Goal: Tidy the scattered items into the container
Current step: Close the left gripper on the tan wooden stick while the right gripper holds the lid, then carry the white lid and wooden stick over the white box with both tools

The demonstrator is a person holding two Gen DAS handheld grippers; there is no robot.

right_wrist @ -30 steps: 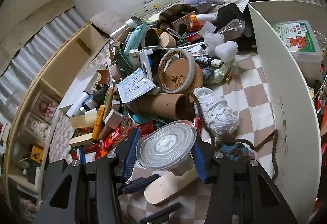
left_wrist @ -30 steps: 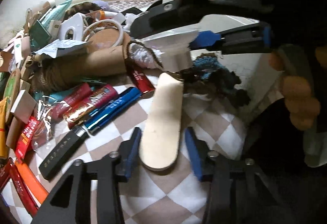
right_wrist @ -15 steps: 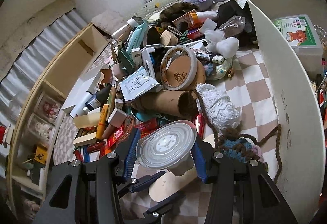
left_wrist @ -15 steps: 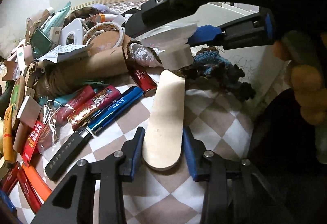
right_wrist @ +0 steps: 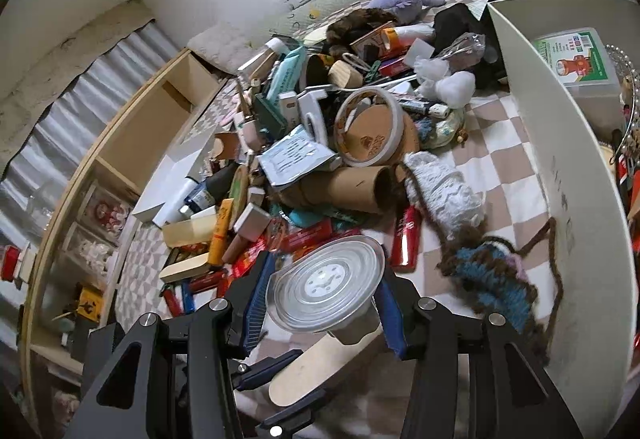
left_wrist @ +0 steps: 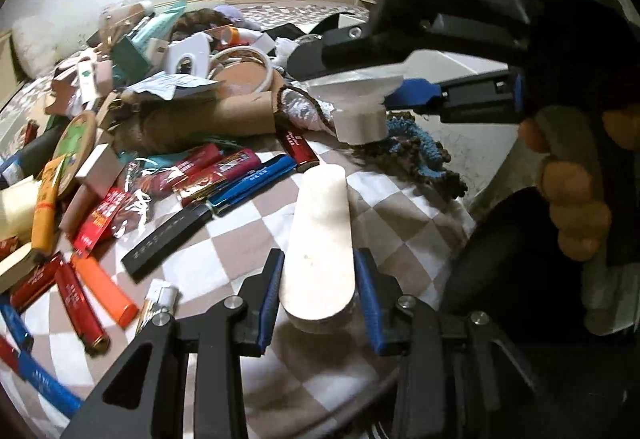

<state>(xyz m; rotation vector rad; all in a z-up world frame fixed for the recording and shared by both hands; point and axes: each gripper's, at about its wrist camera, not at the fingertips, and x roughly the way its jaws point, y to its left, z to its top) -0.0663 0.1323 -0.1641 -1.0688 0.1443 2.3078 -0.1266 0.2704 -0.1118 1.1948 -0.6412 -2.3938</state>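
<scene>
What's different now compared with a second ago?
The left gripper has lifted the flat cream oval-ended board it clamps off the checkered cloth. Unchanged: the right gripper holds the clear-lidded round tub, and the clutter pile.

Your pale, flat insole-shaped piece lies lengthwise between blue pads, its rounded end nearest you, raised over the checkered cloth. Your clear domed lid on a grey cup sits tilted between the other pads. The scattered pile covers the cloth's far-left side. The white container stands along the right edge.
</scene>
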